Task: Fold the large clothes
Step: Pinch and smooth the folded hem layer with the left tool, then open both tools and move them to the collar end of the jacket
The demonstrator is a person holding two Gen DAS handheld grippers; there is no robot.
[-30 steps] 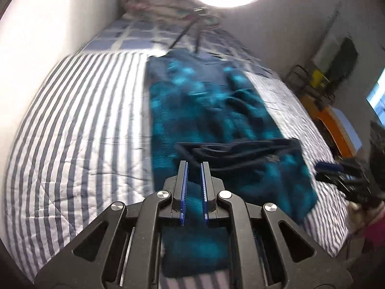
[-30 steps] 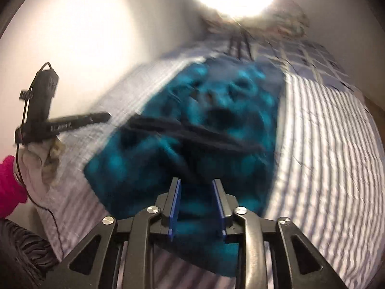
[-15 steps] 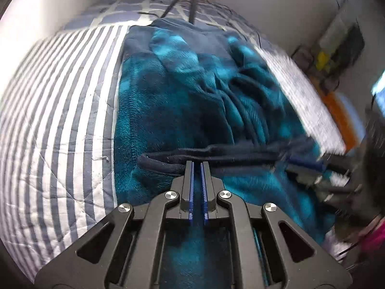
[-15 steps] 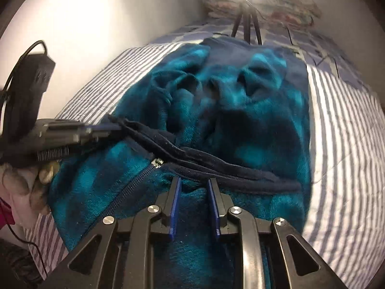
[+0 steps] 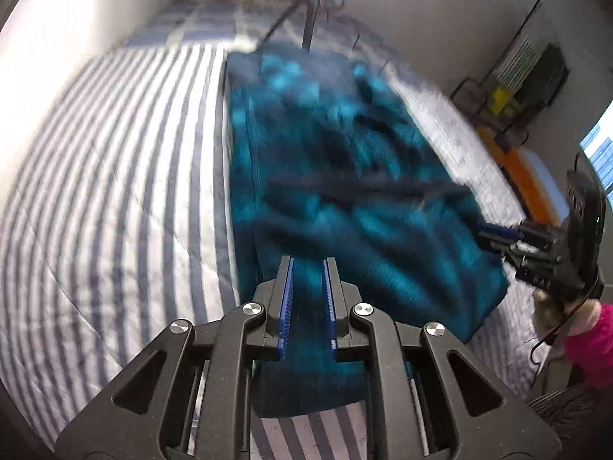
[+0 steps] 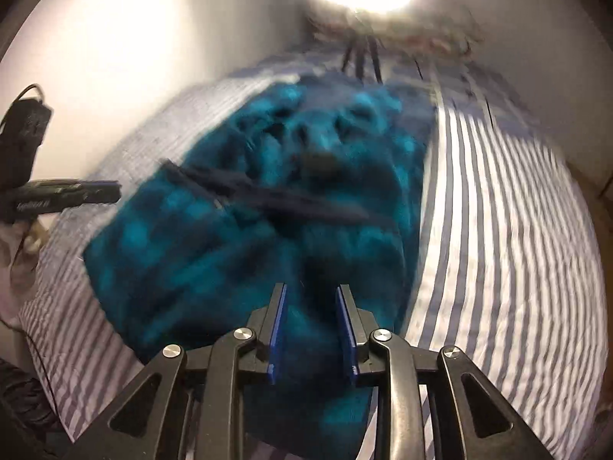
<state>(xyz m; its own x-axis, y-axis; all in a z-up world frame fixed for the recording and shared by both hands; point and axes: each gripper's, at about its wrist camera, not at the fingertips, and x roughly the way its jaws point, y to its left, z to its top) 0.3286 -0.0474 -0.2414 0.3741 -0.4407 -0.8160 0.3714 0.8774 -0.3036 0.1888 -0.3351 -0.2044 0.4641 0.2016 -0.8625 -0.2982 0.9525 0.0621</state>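
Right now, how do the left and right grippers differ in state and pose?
Left gripper has a narrower gap between its jaws than the right gripper. Left sits over the fleece's edge by the wide-striped sheet; right sits nearer its other side, by the bed's edge. Shared: both open, holding nothing, above the folded fleece.

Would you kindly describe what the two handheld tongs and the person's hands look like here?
Both the left tongs and the right tongs share one design: a glossy black linkage frame with triangular cut-outs, silver round pivot bolts, and two narrow blue ribbed pads. Seen from the side, the right tongs carry a black box with a thin black cable. The hand holding them looks pale, possibly gloved, with a bright pink sleeve.
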